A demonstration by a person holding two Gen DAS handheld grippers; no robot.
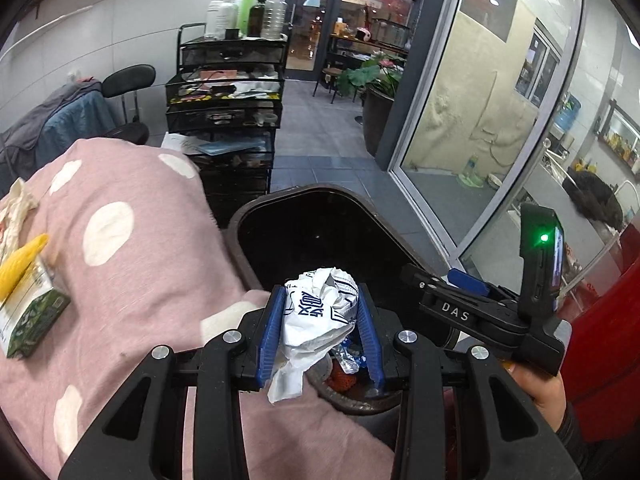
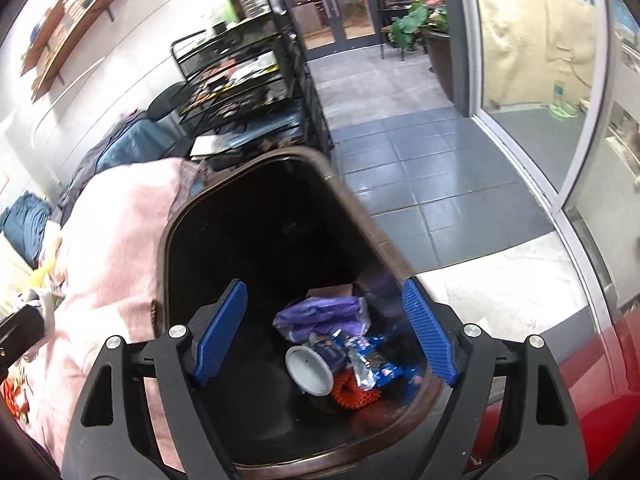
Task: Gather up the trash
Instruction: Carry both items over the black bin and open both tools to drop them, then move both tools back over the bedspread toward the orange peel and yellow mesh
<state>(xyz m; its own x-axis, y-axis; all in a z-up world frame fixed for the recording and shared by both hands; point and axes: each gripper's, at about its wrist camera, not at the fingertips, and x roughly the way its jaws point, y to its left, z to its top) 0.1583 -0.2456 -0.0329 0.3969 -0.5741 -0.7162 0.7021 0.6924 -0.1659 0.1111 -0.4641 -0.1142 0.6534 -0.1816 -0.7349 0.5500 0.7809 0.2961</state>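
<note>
My left gripper (image 1: 322,300) is shut on a crumpled white wrapper with blue print (image 1: 320,316) and holds it over the near rim of a dark trash bin (image 1: 240,220). My right gripper (image 2: 324,304) is open and empty above the same bin (image 2: 332,180). Inside the bin lie a purple bag (image 2: 320,314), a white cup (image 2: 310,370), blue foil wrappers (image 2: 372,360) and an orange net (image 2: 354,394). The right gripper's body also shows in the left wrist view (image 1: 480,312), held by a hand. A green carton (image 1: 28,312) and a yellow wrapper (image 1: 22,264) lie on the pink cover.
A pink polka-dot cover (image 1: 120,280) lies left of the bin. A black mesh cart (image 1: 228,104) with bottles stands behind it. A chair with clothes (image 1: 60,120) stands far left. Grey tiled floor (image 2: 400,160) and a glass door (image 1: 500,120) lie to the right. A red surface (image 2: 600,380) is at lower right.
</note>
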